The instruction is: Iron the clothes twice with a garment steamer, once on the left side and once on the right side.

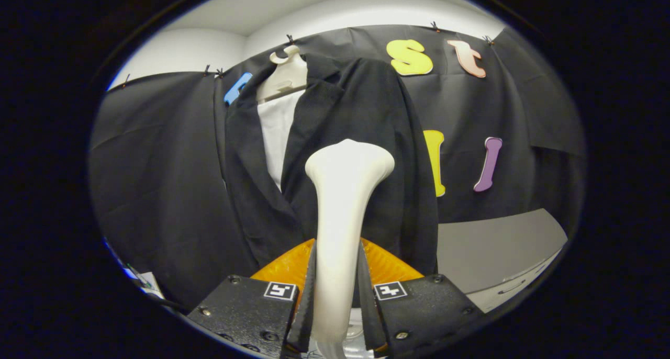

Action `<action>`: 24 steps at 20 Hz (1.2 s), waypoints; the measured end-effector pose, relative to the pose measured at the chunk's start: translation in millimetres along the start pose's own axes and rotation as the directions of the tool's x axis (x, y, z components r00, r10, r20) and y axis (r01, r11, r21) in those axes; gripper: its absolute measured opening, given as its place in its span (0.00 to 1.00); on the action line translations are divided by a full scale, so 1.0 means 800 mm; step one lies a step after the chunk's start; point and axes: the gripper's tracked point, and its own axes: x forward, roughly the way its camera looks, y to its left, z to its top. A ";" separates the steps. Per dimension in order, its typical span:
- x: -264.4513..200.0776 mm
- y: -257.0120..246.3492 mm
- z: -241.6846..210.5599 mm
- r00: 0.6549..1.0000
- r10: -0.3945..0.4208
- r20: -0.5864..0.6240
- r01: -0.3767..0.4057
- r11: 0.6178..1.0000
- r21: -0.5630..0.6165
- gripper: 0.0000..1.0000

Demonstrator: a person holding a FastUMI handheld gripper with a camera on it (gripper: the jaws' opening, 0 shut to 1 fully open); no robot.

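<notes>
A white garment steamer [343,207] stands upright between my fingers, its wide head up and facing the clothes. My gripper [337,296] is shut on the steamer's handle, both fingers pressing its sides. Just beyond the head hangs a black jacket [361,139] on a white hanger [285,74], with a white shirt [276,128] showing in the open collar. The steamer head sits in front of the jacket's right half, about at mid-height. Whether the head touches the cloth I cannot tell.
A grey table top [497,244] lies to the right of the jacket, with a white drawer front [510,291] below it. Black cloth covers the wall behind. An orange ribbed part [387,267] shows just behind the fingers.
</notes>
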 end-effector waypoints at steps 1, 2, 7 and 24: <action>0.001 -0.001 -0.010 1.000 -0.002 -0.014 0.002 1.000 -0.003 0.41; 0.002 -0.002 -0.019 1.000 -0.003 -0.028 0.003 1.000 -0.003 0.41; 0.004 0.000 -0.067 0.996 -0.004 -0.090 0.004 1.000 -0.002 0.41; 0.035 0.007 -0.229 0.951 -0.026 -0.309 0.038 0.999 0.035 0.41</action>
